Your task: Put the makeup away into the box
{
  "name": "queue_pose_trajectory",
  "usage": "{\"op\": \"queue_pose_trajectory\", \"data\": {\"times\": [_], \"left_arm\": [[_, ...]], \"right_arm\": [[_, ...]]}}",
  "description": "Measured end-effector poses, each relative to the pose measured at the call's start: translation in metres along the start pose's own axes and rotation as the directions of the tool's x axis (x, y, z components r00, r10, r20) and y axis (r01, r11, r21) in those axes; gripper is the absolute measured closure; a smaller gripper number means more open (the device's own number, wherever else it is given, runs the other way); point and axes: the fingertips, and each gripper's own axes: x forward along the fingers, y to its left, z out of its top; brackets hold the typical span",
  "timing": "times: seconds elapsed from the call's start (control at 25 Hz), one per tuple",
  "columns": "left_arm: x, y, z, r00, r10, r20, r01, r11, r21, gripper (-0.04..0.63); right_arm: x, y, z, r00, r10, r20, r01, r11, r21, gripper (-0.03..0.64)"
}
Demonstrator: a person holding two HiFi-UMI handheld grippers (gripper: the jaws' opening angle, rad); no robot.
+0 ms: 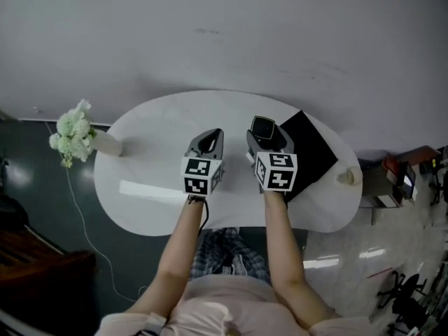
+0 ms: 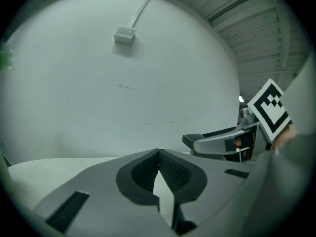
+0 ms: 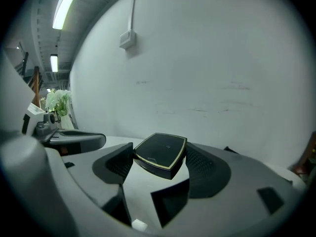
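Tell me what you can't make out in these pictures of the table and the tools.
The black square, head view: the right tool and its compact cover part of it; box or lid, open or closed, unclear.
The small beige thing at the table's right edge, head view: too small to name.
The marking on the compact's lid, right gripper view: too faint to read.

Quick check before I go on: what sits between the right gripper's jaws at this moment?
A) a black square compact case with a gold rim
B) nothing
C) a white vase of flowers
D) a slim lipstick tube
A: in the right gripper view, the black square compact case with a gold rim sits pinched between the two dark pads of the right gripper.
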Motion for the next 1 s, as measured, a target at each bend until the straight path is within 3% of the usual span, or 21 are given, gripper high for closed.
{"op": "queue_pose_trajectory", "data": {"times": [0.16,0.4,1.0], "left_arm": [[0.025,-0.047,-0.011,0.995,-0.095,-0.033,0.096,0.995,0.021,0.569],[0.044,-0.086,-0.029,0.983,-0.166,-0.078,0.169,0.985,0.032,0.569],[0.054,-0.088,-0.053,0.977,-0.17,-0.129,0.175,0.984,0.027,0.569]], "right_arm": [[-0.024,-0.038,-0.028,0.998,-0.049,-0.042,0.05,0.998,0.033,0.272],[-0.046,-0.064,-0.073,0.989,-0.076,-0.129,0.085,0.994,0.063,0.272],[-0.034,-0.08,-0.137,0.946,-0.058,-0.32,0.101,0.987,0.121,0.272]]}}
